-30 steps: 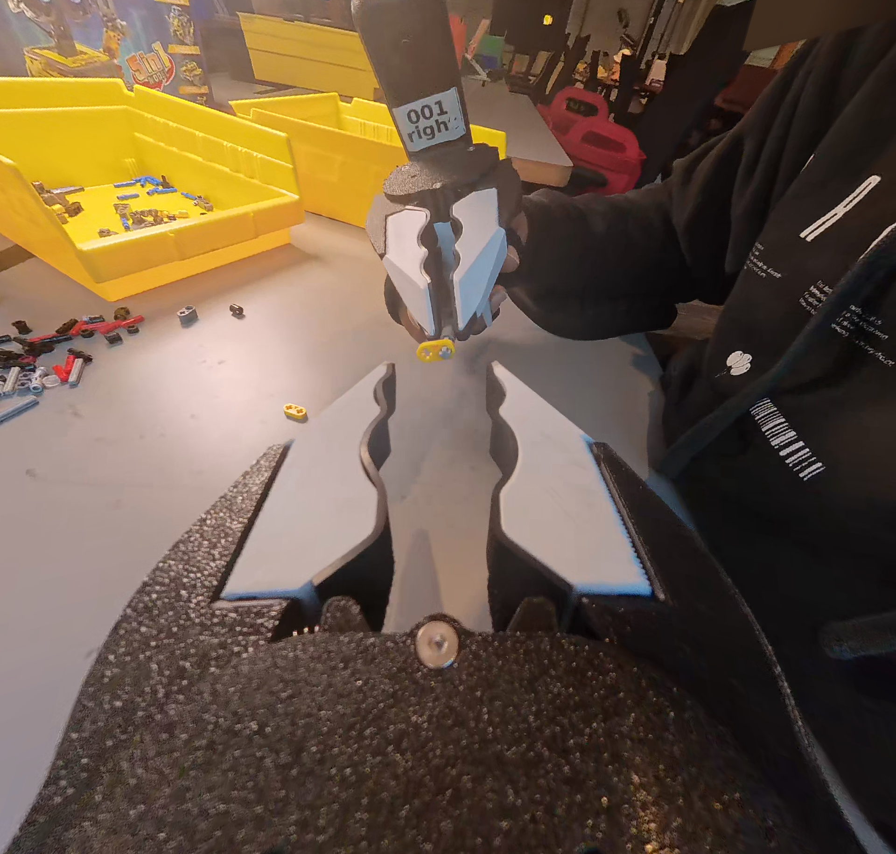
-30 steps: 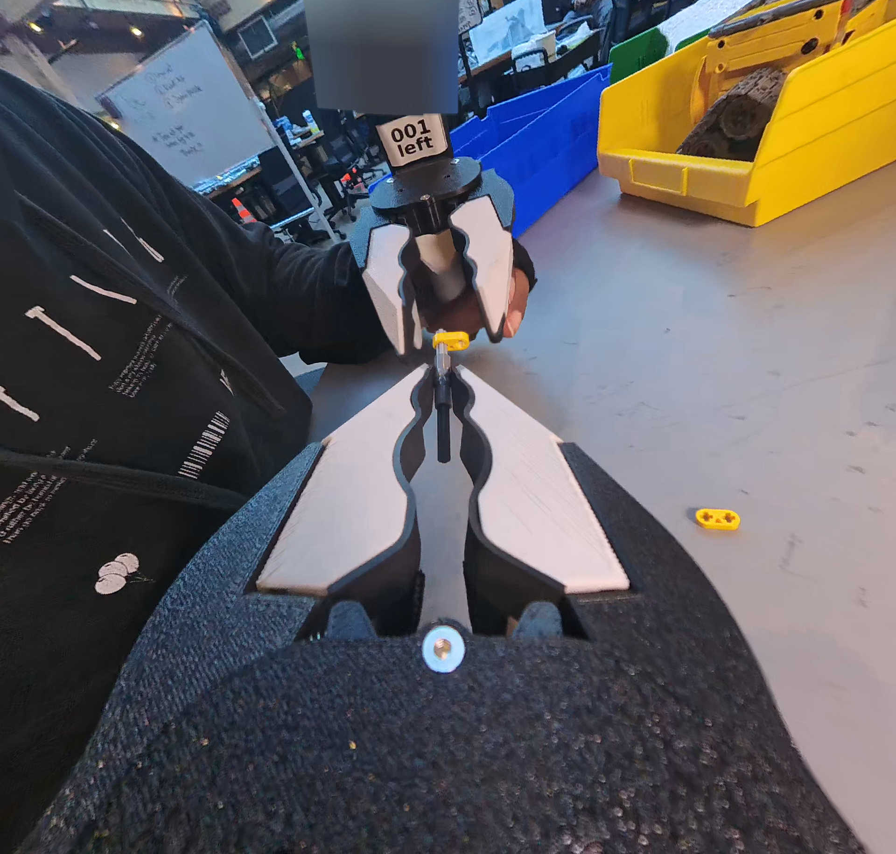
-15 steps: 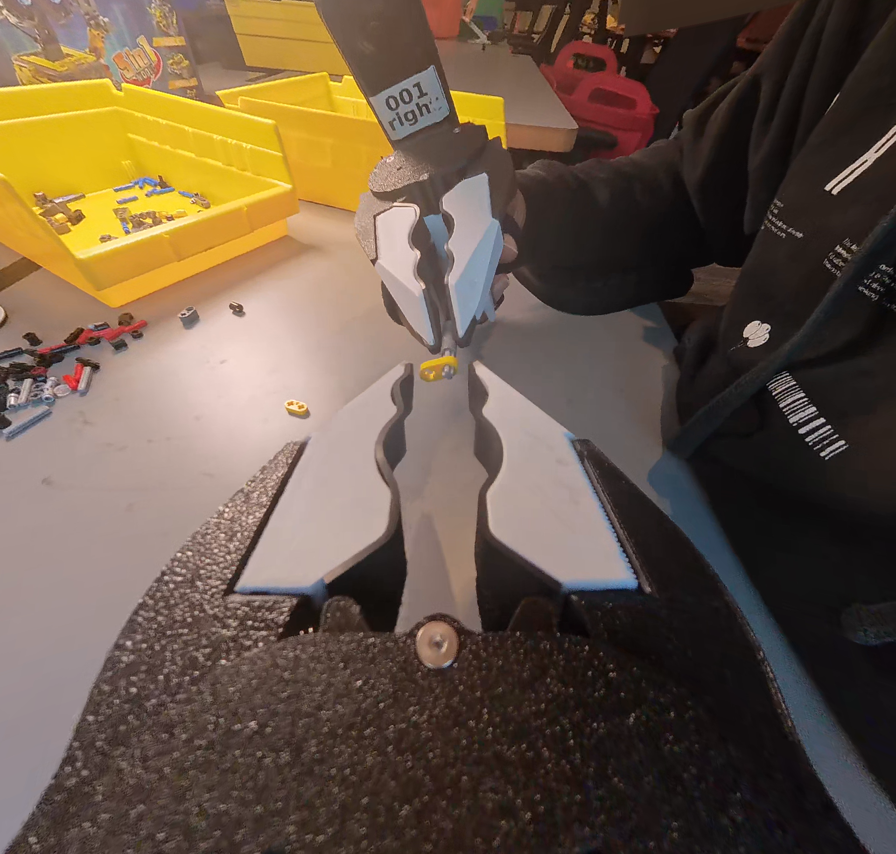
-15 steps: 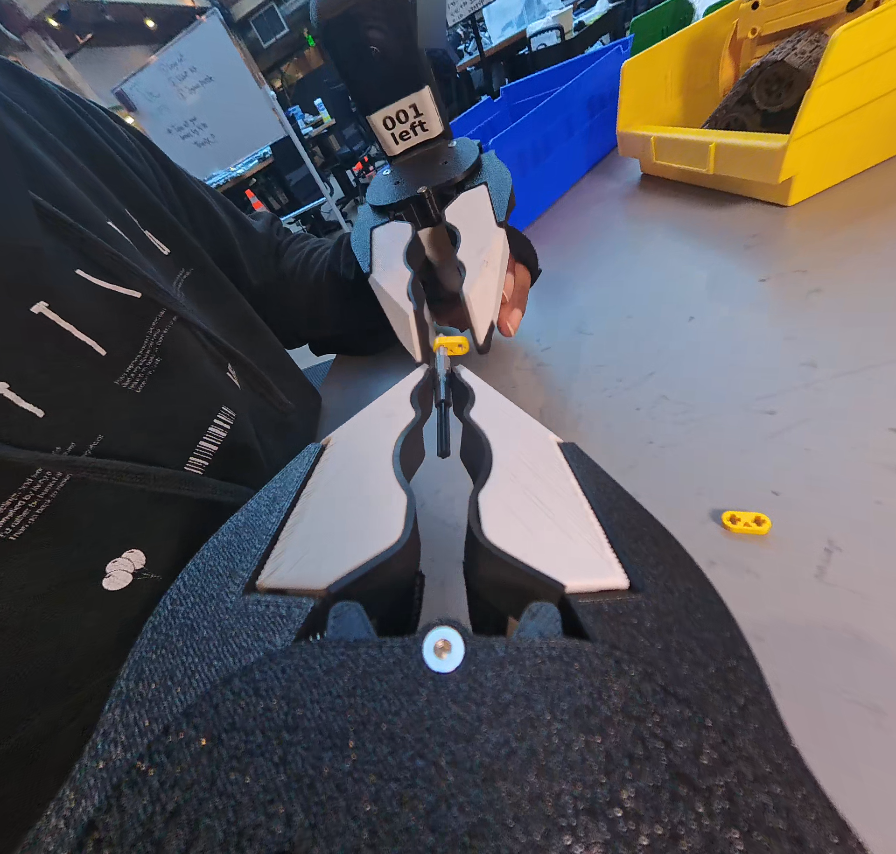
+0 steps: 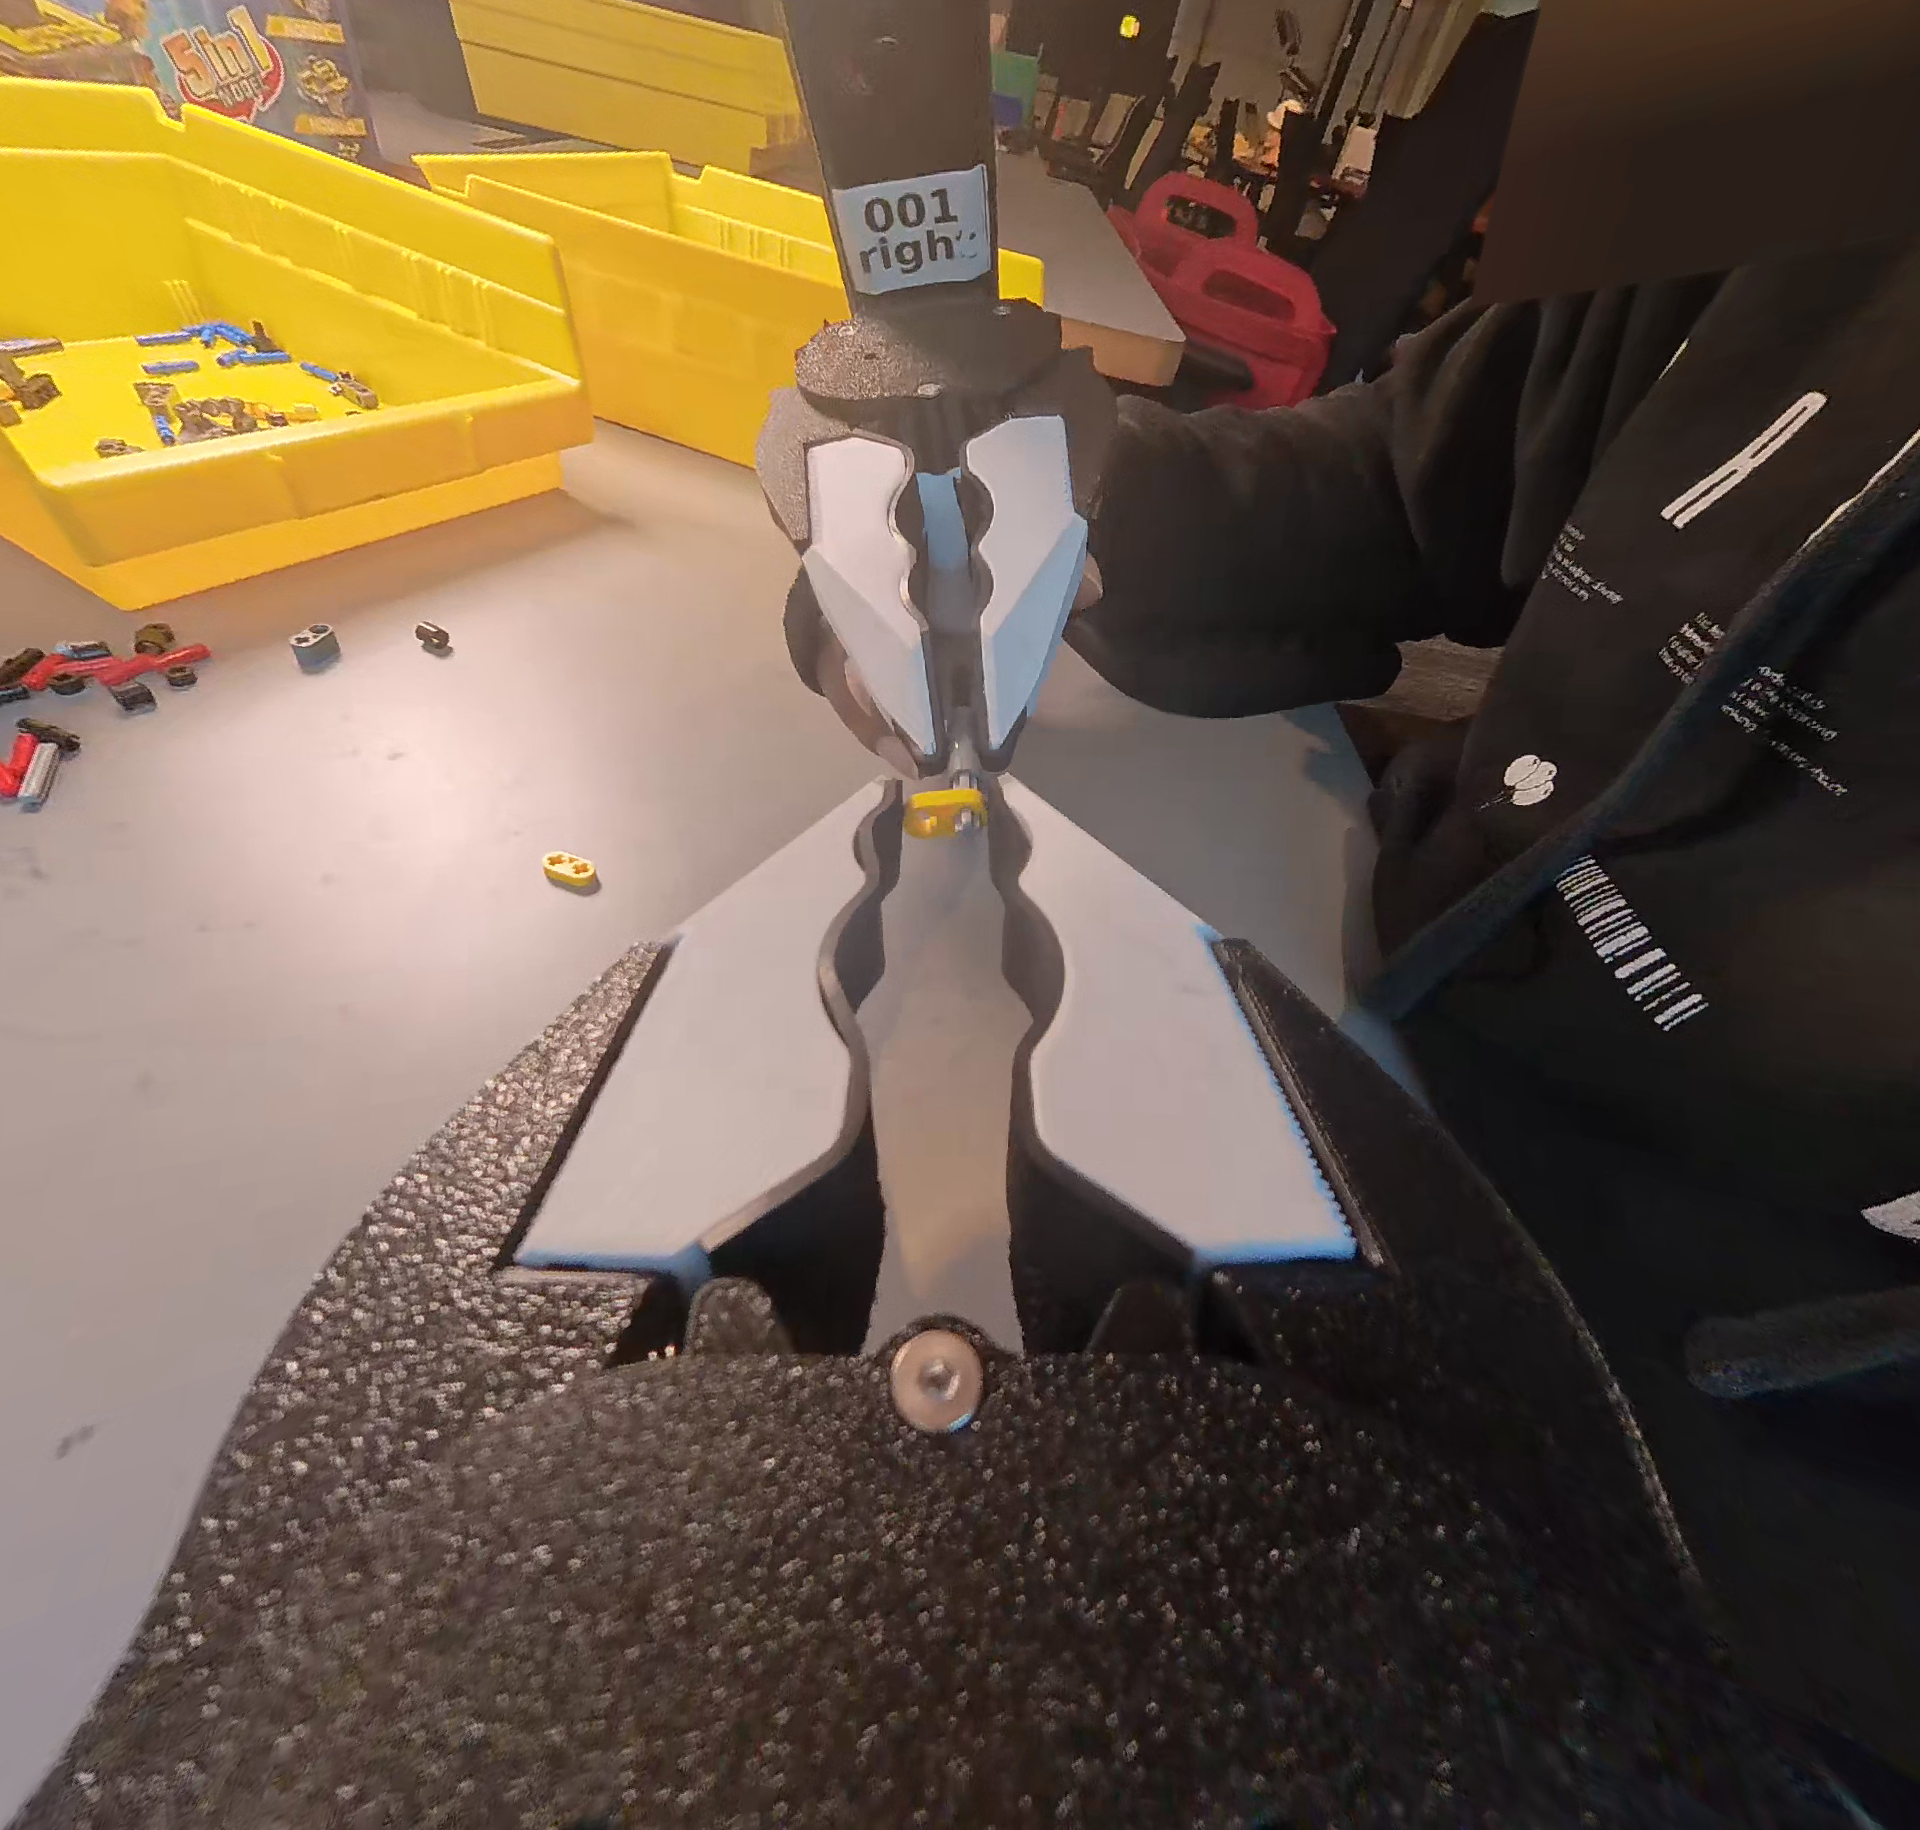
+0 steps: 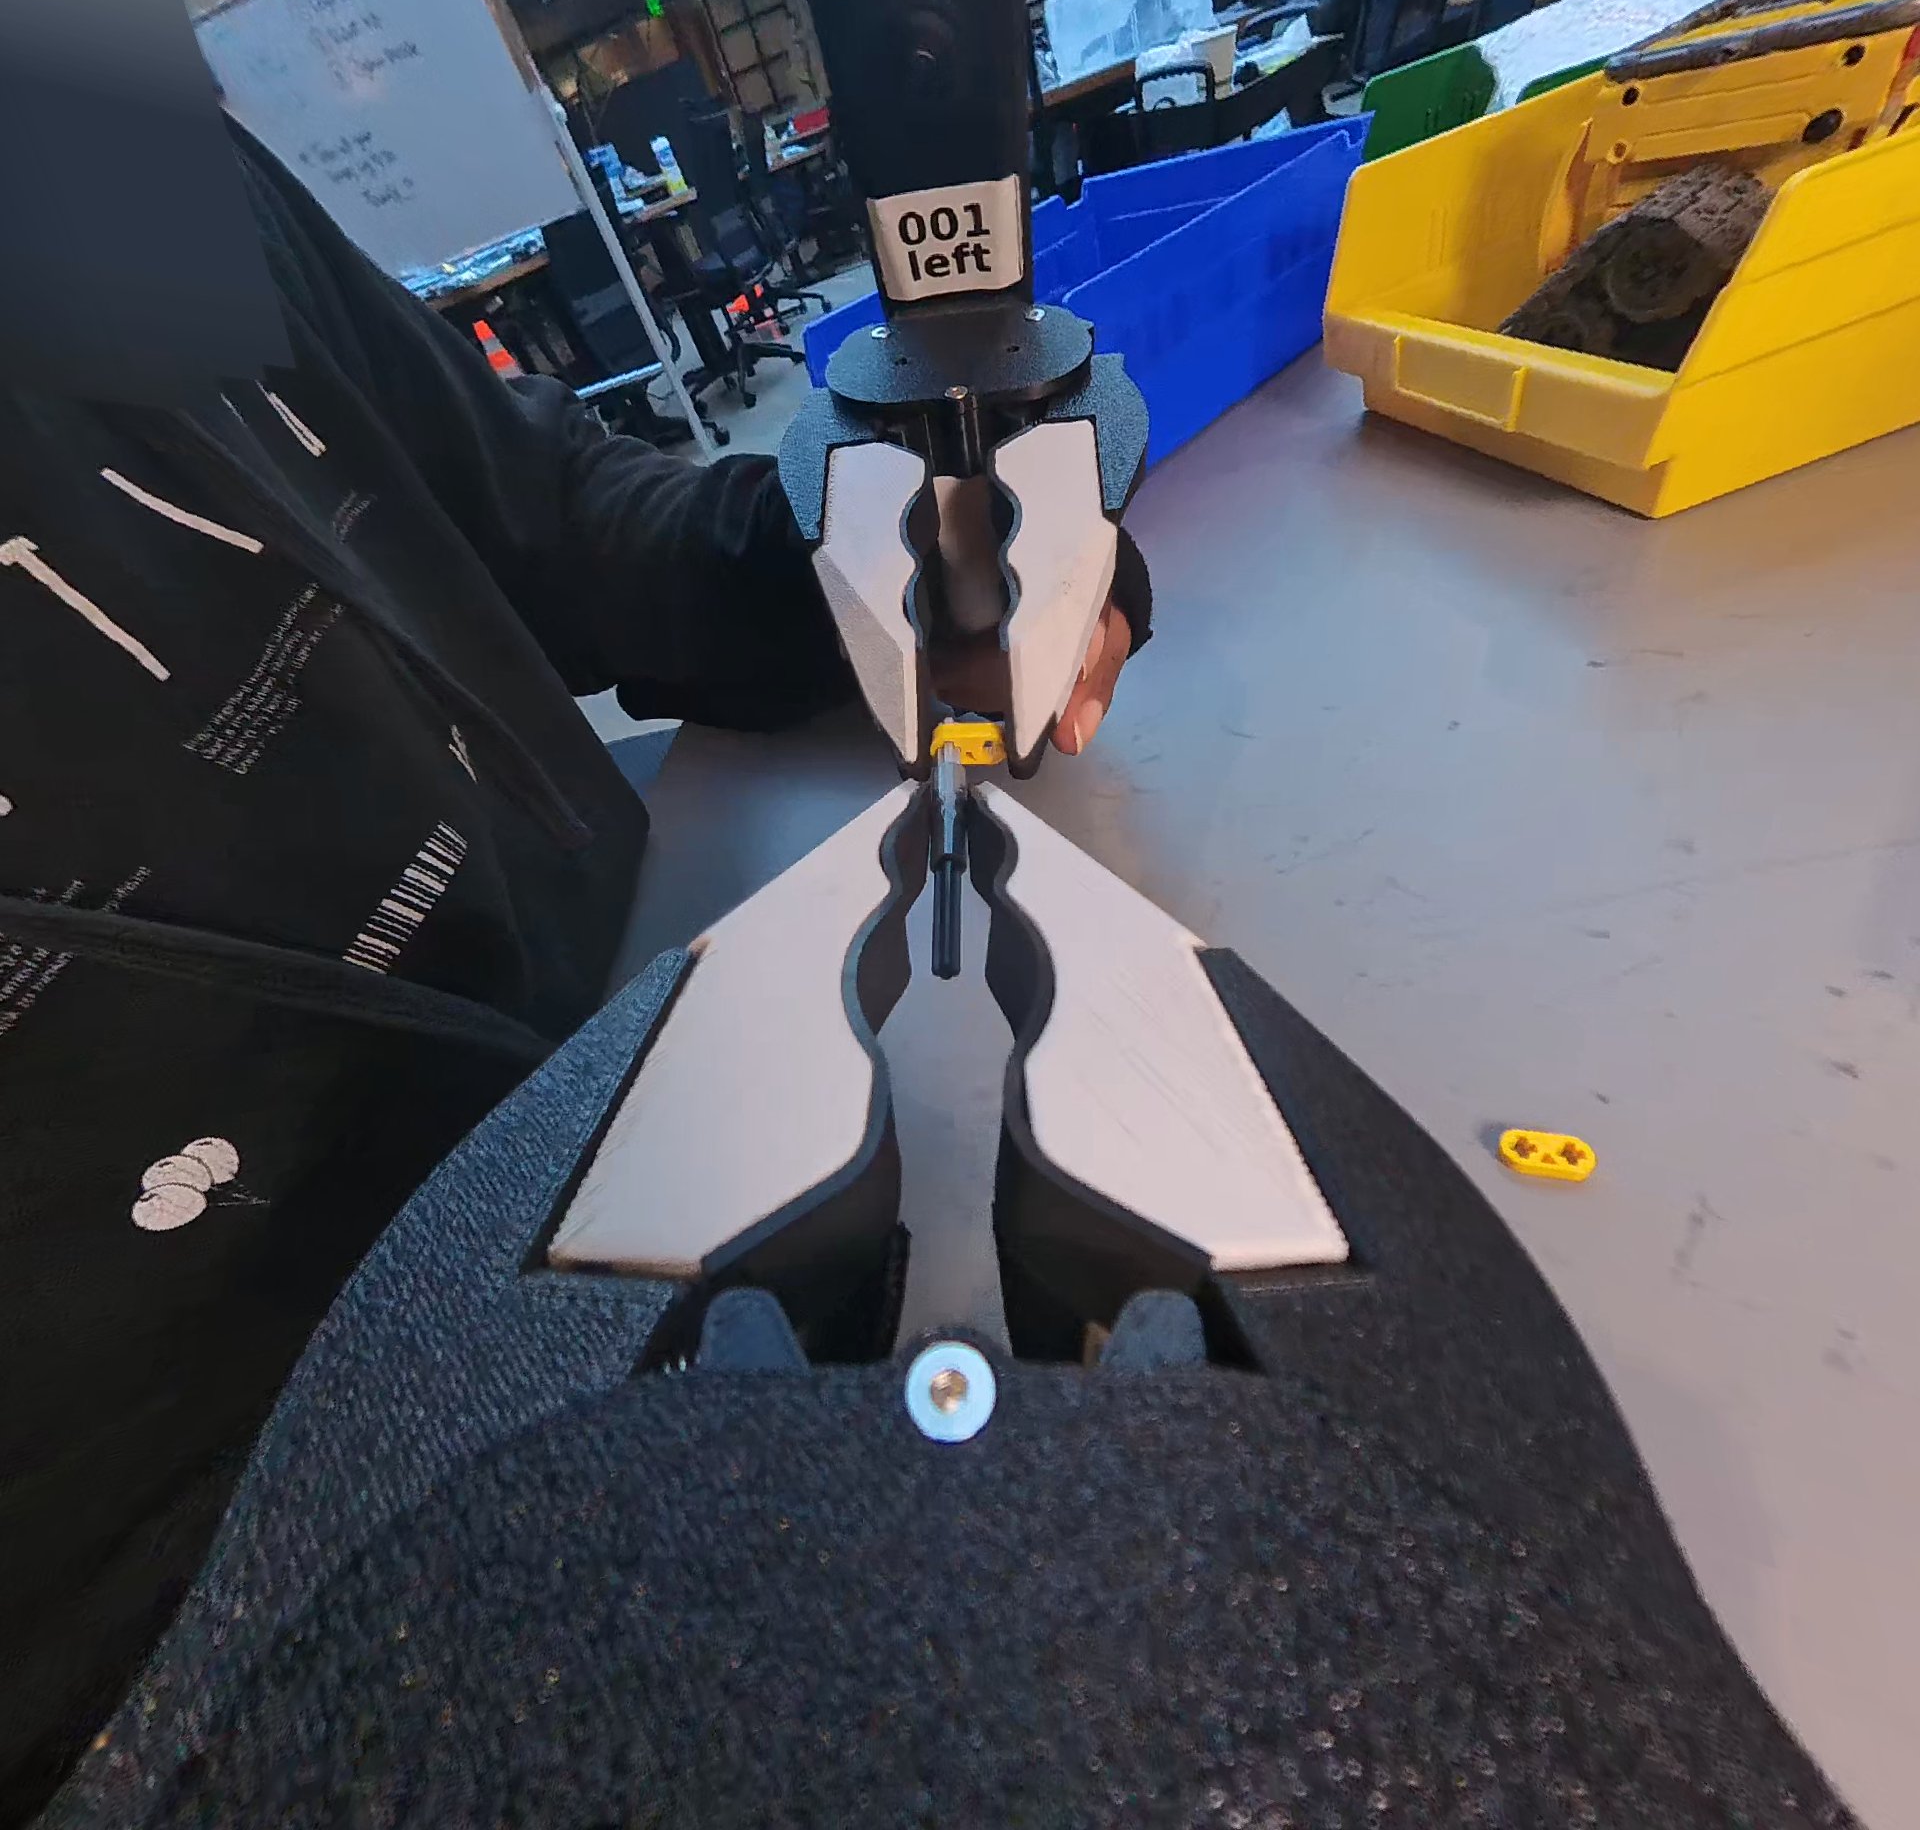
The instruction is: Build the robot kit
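Pinching a black axle (image 6: 945, 897), right gripper (image 6: 951, 793) jaws tight; yellow link (image 5: 940, 812) sits on its tip between left gripper (image 5: 943, 812) jaws, nearly closed, contact unclear. Risk: off-axis squeeze cocks the link or drops it onto grey table (image 5: 312, 949)

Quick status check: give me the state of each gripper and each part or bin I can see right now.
right gripper: shut on black axle
black axle: gripped, yellow link on its far end
yellow link: on axle tip, between left gripper's fingertips
left gripper: nearly closed around yellow link; contact unclear
second yellow link: loose, flat on table
yellow bin: open, small parts inside
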A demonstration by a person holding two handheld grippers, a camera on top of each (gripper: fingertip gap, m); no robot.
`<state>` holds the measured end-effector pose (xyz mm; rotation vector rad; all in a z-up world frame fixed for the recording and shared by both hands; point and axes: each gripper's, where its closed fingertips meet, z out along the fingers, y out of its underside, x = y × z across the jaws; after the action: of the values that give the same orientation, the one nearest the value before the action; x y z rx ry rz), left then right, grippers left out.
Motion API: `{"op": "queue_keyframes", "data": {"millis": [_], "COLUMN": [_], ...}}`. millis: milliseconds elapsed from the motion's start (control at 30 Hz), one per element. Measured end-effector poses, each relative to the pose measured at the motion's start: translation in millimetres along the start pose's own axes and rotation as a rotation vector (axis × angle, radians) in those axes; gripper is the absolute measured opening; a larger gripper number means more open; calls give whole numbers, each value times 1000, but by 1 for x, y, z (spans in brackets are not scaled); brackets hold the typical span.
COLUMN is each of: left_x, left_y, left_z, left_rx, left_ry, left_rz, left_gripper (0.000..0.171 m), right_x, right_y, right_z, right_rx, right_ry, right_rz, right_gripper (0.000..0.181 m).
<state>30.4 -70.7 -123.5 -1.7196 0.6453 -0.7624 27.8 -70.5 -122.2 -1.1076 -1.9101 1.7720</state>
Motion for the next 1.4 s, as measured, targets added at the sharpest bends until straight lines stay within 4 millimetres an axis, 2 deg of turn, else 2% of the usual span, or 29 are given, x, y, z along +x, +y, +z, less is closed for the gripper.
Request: {"op": "queue_keyframes", "data": {"millis": [200,333,567,700,1100,1333,1400], "left_x": [-1,2,2,2,3,5,4], "left_y": [-5,-5,-17,-22,-25,-17,-18], "left_z": [-2,-2,-7,-10,-11,-6,-7], "left_rx": [27,29,79,99,120,59,73], "left_ry": [-1,22,-17,-24,-29,-42,-43], "left_rz": [-9,-21,57,73,67,105,94], "left_gripper": [19,15,14,14,14,14,14], "right_x": [-2,-3,-5,-5,-7,-8,-8], "right_y": [-6,-6,-16,-19,-27,-20,-24], "right_z": [-1,-1,-6,-6,-5,2,1], "right_rx": [19,14,72,80,121,88,114], "right_ry": [33,40,43,56,88,93,92], "right_rz": [-90,-121,-135,-150,-183,-211,-195], "right_gripper": [7,7,12,8,5,5,5]}}
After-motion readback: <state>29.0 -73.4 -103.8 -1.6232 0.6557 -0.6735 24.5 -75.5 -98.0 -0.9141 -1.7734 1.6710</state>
